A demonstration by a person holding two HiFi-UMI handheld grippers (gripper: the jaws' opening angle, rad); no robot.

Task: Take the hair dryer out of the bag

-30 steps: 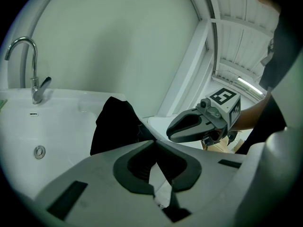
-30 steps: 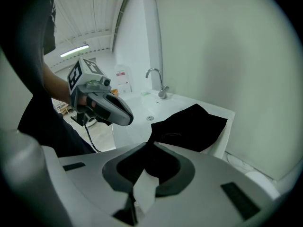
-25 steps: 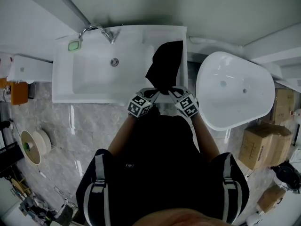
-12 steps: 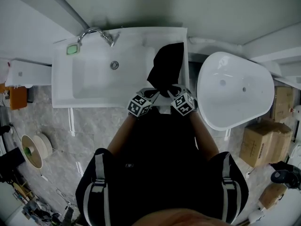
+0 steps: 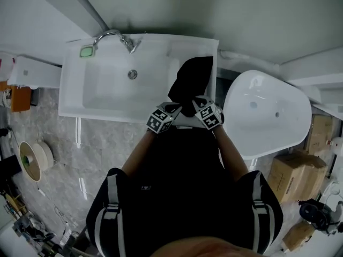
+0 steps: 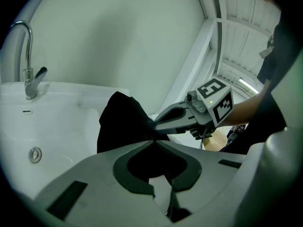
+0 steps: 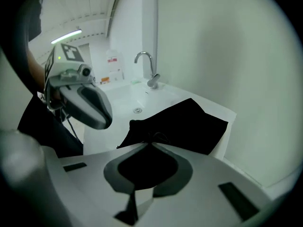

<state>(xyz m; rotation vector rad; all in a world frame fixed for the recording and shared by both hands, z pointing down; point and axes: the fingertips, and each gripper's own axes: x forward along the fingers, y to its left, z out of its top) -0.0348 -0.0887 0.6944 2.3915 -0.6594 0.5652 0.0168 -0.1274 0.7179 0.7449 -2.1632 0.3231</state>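
A black cloth bag [image 5: 194,78] lies on the right ledge of the white sink [image 5: 102,95]; the hair dryer is hidden from view. Both grippers meet at the bag's near end. My left gripper [image 5: 178,108] is shut, its tips pinching the bag's fabric [image 6: 120,122] at the edge, as the left gripper view [image 6: 152,142] shows. My right gripper [image 5: 194,104] has just been closing and now stands shut on the bag's near edge [image 7: 184,124], with cloth between its tips [image 7: 151,144]. Each gripper appears in the other's view: the right [image 6: 152,126] and the left [image 7: 108,122].
A chrome faucet [image 5: 115,35] and a green soap dish [image 5: 86,51] stand at the sink's back. A white oval tub [image 5: 265,111] stands right of the sink. Cardboard boxes [image 5: 292,175] are on the floor at the right, a spool [image 5: 32,159] at the left.
My right gripper has edged in toward the bag's near end and down onto it. The left gripper stays about where it was on the bag.
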